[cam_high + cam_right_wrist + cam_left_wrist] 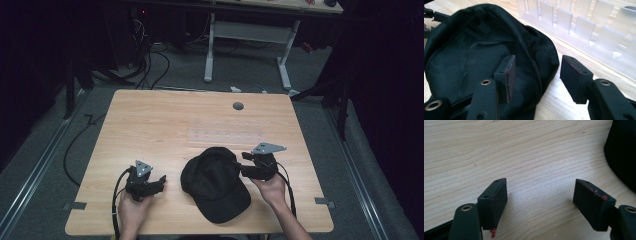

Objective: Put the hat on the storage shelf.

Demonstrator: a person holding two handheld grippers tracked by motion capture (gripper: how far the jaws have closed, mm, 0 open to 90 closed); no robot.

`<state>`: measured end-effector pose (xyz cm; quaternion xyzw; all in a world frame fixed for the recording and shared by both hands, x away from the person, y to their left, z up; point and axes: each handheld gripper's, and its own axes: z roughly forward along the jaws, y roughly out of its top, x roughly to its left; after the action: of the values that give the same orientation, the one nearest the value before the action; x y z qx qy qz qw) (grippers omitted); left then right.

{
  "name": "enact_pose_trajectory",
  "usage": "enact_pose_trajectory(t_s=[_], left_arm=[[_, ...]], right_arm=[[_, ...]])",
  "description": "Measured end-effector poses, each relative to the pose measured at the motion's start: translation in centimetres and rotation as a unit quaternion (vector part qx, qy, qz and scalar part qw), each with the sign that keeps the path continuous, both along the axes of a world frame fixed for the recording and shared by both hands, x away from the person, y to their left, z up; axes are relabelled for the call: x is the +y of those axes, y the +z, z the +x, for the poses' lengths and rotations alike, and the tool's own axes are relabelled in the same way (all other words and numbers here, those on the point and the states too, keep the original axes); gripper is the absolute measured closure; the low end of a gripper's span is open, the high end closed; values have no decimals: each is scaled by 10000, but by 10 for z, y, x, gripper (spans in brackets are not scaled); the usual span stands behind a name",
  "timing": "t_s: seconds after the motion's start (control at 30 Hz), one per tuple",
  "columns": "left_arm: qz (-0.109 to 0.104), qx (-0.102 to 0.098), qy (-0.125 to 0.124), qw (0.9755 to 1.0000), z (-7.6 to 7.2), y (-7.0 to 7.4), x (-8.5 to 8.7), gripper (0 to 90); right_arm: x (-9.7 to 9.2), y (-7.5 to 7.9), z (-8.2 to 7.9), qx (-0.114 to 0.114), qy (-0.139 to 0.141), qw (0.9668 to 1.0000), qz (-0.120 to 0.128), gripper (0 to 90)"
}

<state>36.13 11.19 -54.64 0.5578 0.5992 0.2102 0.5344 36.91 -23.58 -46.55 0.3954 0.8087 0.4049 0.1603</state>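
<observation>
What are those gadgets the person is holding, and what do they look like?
Two black handheld grippers, left and right, each with two blocky black jaws with screw holes and brass-ringed pivots. A grey three-cornered plate tops each, and a black cable trails back. Red flecks mark the jaws. Forearms bare.

Wooden table (150, 125) with grey grommet (238, 106); clear slotted plastic rack (584, 30); white-legged desk (247, 47) and floor cables (150, 65) behind.
</observation>
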Motion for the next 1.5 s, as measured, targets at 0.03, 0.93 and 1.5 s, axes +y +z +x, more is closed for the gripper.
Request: enact_pose_trajectory(t_s=[0.03,0.93,1.5], left_arm=[[0,2,-2,10000,0,0,0,276],[-19,6,1,10000,0,0,1,275],[-21,7,3,10000,0,0,1,274]], right_arm=[[2,1,1,-8,21,10000,-11,468],[39,7,32,266,429,9986,-137,502],[44,0,35,81,523,9975,-473,629]])
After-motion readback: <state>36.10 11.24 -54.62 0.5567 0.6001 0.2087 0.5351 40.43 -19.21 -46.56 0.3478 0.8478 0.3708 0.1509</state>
